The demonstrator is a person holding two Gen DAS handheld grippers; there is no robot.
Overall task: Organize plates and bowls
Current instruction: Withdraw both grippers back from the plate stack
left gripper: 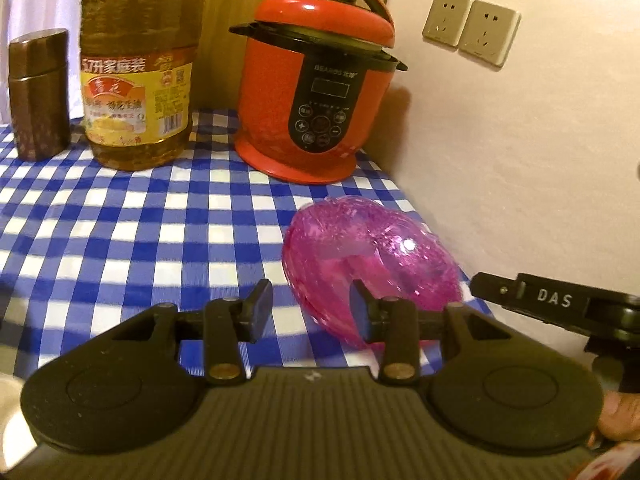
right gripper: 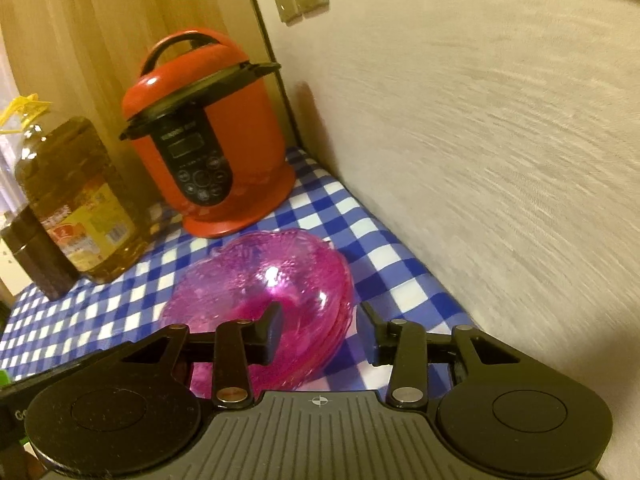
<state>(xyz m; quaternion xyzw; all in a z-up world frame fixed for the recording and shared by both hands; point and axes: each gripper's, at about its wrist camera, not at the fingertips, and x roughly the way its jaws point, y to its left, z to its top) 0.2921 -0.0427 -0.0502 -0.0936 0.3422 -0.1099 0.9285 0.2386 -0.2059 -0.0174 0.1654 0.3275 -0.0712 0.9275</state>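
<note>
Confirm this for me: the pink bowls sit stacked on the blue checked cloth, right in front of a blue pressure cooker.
Not quite: the pressure cooker is red, not blue, as the right wrist view shows. The rest holds: the pink bowls sit stacked on the blue checked cloth, in front of it.

Likely home kitchen: rice cooker (left gripper: 316, 92), oil bottle (left gripper: 138, 76)

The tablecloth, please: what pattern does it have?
Blue and white checks on the tablecloth, clearest in the left wrist view.

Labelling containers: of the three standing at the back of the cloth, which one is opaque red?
The pressure cooker, rightmost, nearest the wall sockets. The oil bottle is clear amber with a yellow label; the canister at the left is dark brown.
</note>
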